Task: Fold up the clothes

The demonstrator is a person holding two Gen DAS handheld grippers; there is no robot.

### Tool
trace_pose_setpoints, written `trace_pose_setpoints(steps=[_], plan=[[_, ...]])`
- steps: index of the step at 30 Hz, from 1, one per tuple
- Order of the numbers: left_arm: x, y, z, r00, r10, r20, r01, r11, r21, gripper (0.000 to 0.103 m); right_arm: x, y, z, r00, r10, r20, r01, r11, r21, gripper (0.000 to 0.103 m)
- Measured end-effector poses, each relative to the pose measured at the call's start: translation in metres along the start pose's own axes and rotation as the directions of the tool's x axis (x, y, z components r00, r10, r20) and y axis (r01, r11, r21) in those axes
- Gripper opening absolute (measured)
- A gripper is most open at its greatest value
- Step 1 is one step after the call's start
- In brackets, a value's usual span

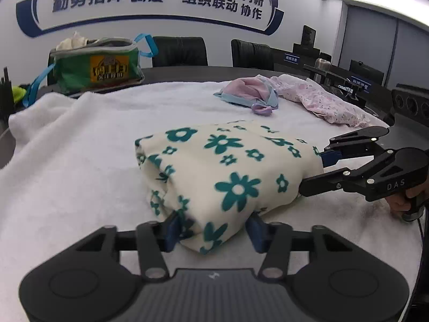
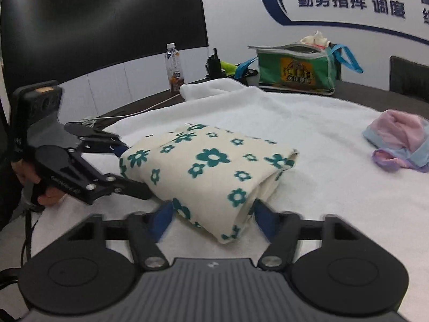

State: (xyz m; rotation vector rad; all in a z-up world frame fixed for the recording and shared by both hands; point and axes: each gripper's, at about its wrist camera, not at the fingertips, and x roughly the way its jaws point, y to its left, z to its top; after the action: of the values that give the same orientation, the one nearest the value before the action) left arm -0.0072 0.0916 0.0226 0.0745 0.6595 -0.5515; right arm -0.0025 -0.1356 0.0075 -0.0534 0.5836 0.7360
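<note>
On the white towel [image 1: 80,139] covering the dark worktop [image 2: 375,91], a green bag [image 1: 96,67] with blue handles stands far left, black chairs [image 1: 179,51] behind it; mid-towel lies the folded cream garment with teal flowers [image 1: 228,169], the left claw [image 1: 214,230] spread wide around its near corner; the right claw [image 2: 211,214] likewise straddles another corner, wide open; beyond, to the right, a pink-and-blue garment [image 1: 249,94] and a floral pink one [image 1: 327,102] lie crumpled, well apart from the fold.
</note>
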Motion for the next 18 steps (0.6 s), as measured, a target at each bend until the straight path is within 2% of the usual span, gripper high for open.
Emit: trace_pose_setpoints(steps=[2, 4, 5, 6, 7, 8, 9, 10, 12, 15, 17, 18], plan=[[-0.002, 0.008, -0.001, 1.0, -0.019, -0.006, 0.019, 0.999, -0.041, 0.03, 0.001, 0.0, 0.0, 1.0, 0.01, -0.005, -0.01, 1.0, -0.004, 0.036], [-0.011, 0.022, -0.002, 0.999, -0.046, 0.0, 0.046, 0.992, -0.115, 0.03, -0.003, -0.004, -0.001, 1.0, 0.019, -0.012, -0.019, 1.0, 0.008, 0.034], [-0.015, 0.028, -0.003, 0.998, -0.059, 0.003, 0.059, 0.987, -0.152, 0.034, -0.007, -0.007, -0.002, 1.0, 0.017, -0.013, -0.017, 0.999, 0.028, 0.034], [-0.02, 0.035, -0.004, 0.997, -0.072, 0.007, 0.072, 0.979, -0.189, 0.052, -0.011, -0.011, -0.002, 1.0, 0.016, -0.014, -0.015, 0.998, 0.055, 0.034], [-0.024, 0.042, -0.004, 0.996, -0.087, 0.012, 0.087, 0.969, -0.23, 0.068, -0.017, -0.016, -0.002, 1.0, 0.017, -0.019, -0.015, 0.995, 0.101, 0.04], [-0.025, 0.052, 0.0, 0.993, -0.112, 0.019, 0.113, 0.946, -0.303, 0.097, -0.023, -0.024, -0.002, 1.0, 0.024, -0.018, -0.021, 0.986, 0.165, 0.053], [-0.02, 0.059, 0.007, 0.991, -0.129, 0.025, 0.13, 0.923, -0.362, 0.1, -0.028, -0.035, -0.002, 0.999, 0.039, -0.003, -0.037, 0.968, 0.248, 0.064], [-0.016, 0.066, 0.013, 0.989, -0.146, 0.032, 0.146, 0.896, -0.419, 0.1, -0.031, -0.047, -0.001, 0.998, 0.061, 0.021, -0.064, 0.939, 0.337, 0.084], [-0.006, 0.079, 0.026, 0.983, -0.176, 0.043, 0.172, 0.835, -0.523, 0.099, -0.028, -0.067, 0.003, 0.994, 0.089, 0.059, -0.107, 0.867, 0.487, 0.086], [0.019, 0.082, 0.038, 0.982, -0.184, -0.048, 0.123, 0.808, -0.576, 0.094, -0.005, -0.087, 0.01, 0.993, 0.117, 0.022, -0.106, 0.775, 0.624, 0.085], [0.036, 0.083, 0.046, 0.976, -0.19, -0.105, 0.089, 0.791, -0.606, 0.094, 0.014, -0.092, 0.012, 0.989, 0.14, -0.044, -0.074, 0.738, 0.671, 0.081], [0.038, 0.082, 0.048, 0.975, -0.19, -0.115, 0.083, 0.792, -0.605, 0.092, 0.019, -0.093, 0.012, 0.986, 0.159, -0.058, -0.078, 0.73, 0.679, 0.081]])
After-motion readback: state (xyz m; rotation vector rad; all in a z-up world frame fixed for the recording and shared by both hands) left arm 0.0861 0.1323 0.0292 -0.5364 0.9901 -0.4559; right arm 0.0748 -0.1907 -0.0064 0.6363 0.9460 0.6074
